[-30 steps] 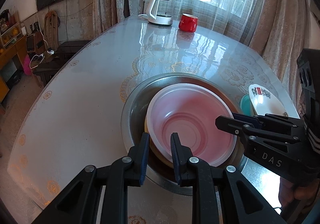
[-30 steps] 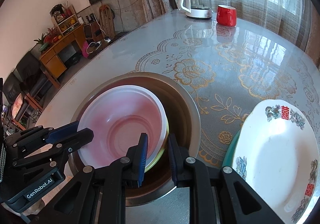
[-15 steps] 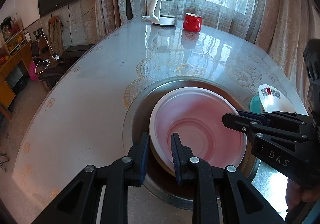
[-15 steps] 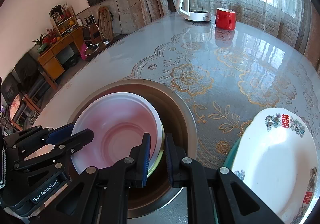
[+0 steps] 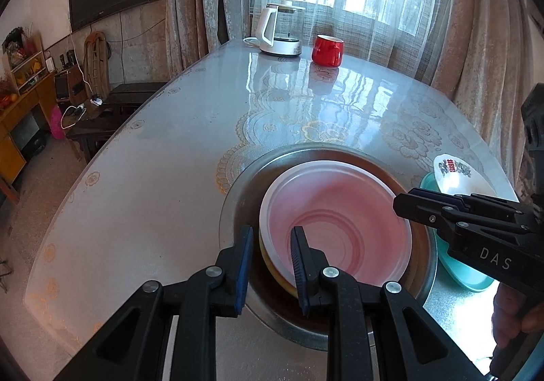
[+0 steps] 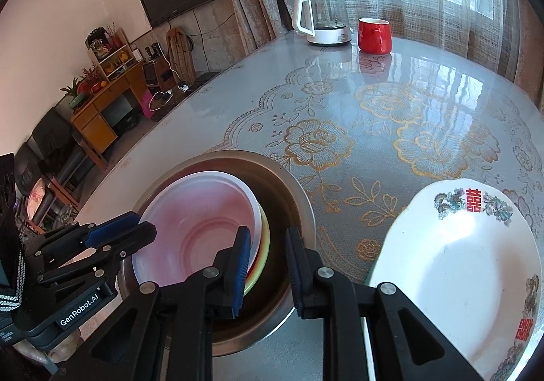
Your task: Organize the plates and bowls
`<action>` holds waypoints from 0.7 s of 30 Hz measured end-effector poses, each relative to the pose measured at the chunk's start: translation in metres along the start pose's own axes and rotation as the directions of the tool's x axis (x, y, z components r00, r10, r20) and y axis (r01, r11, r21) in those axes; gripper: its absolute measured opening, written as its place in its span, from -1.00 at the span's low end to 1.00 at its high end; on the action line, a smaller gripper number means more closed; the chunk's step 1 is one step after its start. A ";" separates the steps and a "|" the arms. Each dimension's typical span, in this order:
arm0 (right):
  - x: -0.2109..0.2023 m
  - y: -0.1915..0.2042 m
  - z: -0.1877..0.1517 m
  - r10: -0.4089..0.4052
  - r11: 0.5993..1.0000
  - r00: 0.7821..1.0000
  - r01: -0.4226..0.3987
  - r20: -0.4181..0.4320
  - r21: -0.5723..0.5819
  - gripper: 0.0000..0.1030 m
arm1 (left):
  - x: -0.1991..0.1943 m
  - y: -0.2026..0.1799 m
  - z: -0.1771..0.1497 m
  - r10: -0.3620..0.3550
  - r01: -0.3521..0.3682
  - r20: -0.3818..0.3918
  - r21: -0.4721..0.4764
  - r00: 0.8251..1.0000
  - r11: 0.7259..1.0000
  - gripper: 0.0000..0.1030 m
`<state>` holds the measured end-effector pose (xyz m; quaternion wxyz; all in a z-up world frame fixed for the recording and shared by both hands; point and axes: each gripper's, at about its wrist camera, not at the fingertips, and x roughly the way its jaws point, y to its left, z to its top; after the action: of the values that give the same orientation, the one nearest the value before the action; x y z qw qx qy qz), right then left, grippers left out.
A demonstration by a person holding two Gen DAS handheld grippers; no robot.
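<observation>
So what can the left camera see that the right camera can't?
Only the left wrist view shows the teal plate well, as a broad strip poking out past the metal basin's edge; the right view barely catches it.

Only the right wrist view shows the whole white plate with its red characters, plus yellow and red rims stacked under the pink bowl.

Both show the pink bowl inside the metal basin, the kettle, the red mug, and the left gripper and right gripper, both open.
</observation>
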<state>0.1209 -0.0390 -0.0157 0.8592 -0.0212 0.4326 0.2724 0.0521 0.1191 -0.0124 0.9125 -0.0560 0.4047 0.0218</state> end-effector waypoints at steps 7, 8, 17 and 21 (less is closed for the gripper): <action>0.003 0.013 -0.006 0.001 0.999 1.000 -0.001 -0.001 -0.054 -0.59 | -0.007 0.004 -0.004 0.036 -0.036 0.024 0.019 0.999 0.999 -0.55; 0.005 0.014 -0.006 -0.006 0.998 1.000 0.006 -0.002 -0.057 -0.59 | -0.007 0.002 -0.005 0.042 -0.043 0.024 0.028 0.999 0.999 -0.55; 0.010 0.017 -0.007 -0.063 0.995 0.998 0.064 0.010 -0.078 -0.71 | 0.001 -0.006 -0.006 0.044 -0.044 0.016 0.054 0.999 0.998 -0.55; 0.011 0.016 -0.006 -0.079 0.994 0.997 0.079 0.013 -0.079 -0.71 | 0.005 -0.010 -0.007 0.040 -0.040 0.008 0.055 0.999 0.998 -0.55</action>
<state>0.1142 -0.0222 -0.0240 0.8698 -0.0709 0.4162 0.2552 0.0514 0.1079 -0.0198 0.9144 -0.0225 0.4032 0.0289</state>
